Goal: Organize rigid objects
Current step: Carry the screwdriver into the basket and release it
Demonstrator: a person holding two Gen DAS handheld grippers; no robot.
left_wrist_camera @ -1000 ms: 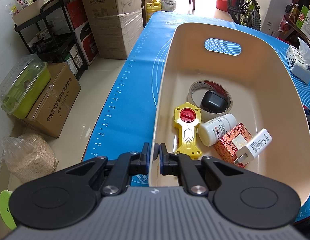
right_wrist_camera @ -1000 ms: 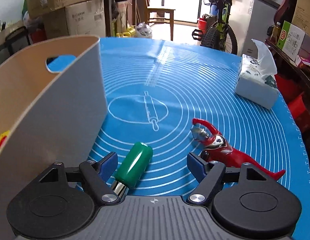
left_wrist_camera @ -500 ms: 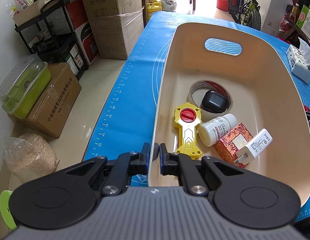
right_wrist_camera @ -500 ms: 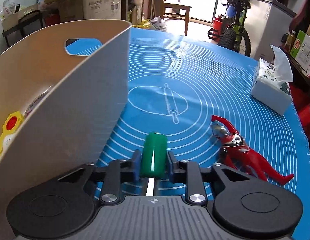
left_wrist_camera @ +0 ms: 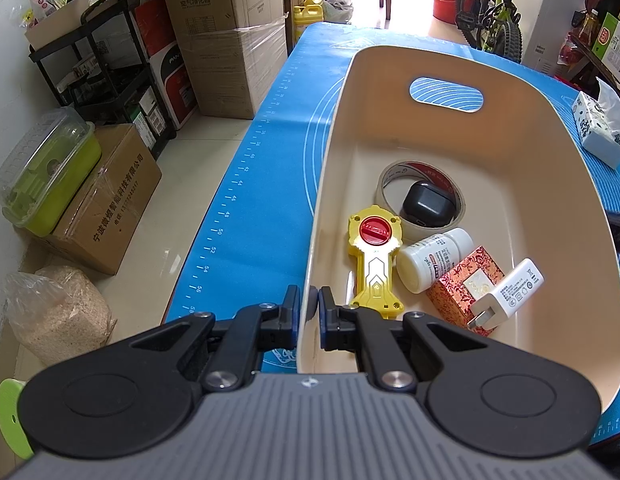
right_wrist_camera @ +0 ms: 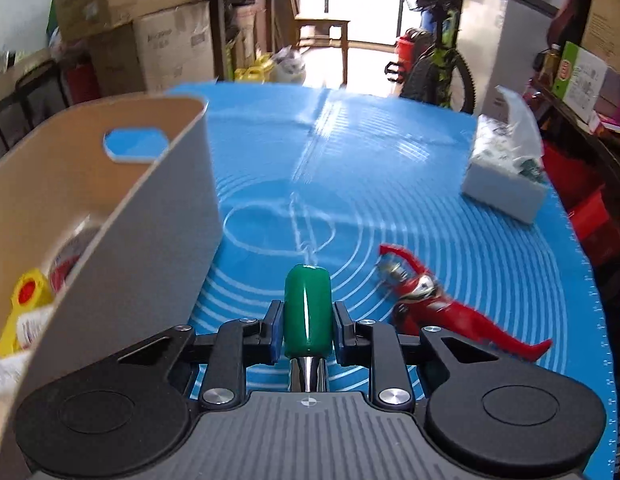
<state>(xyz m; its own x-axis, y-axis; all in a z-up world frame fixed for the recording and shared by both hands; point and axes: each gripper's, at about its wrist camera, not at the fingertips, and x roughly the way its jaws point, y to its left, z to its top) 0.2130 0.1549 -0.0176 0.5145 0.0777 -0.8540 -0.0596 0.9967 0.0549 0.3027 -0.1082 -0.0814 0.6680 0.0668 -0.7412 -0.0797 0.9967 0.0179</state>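
- The left tongs (left_wrist_camera: 309,309) are pinched shut on the near wall of the beige bin (left_wrist_camera: 570,184), one finger outside and one inside, most likely to steady it while things are dropped in.
- In the bin lie a tape roll (left_wrist_camera: 390,180) ringing a black case (left_wrist_camera: 428,204), with a yellow toy (left_wrist_camera: 375,256), a white bottle (left_wrist_camera: 432,260), a red box (left_wrist_camera: 464,286) and a charger (left_wrist_camera: 510,294) toward six o'clock of it.
- The right tongs (right_wrist_camera: 307,330) are closed on a green-handled tool (right_wrist_camera: 307,308), handle pointing away to twelve o'clock, metal shaft running back under them; the jaws have just been closing on it. It seems lifted clear of the blue surface (right_wrist_camera: 390,184).
- The bin wall stands at nine o'clock of the tool, so a short carry leftward over the rim looks next.
- A red figure (right_wrist_camera: 438,304) lies on the surface at three o'clock of the tool, not yet put away; a tissue box (right_wrist_camera: 506,176) sits at one o'clock, well apart.
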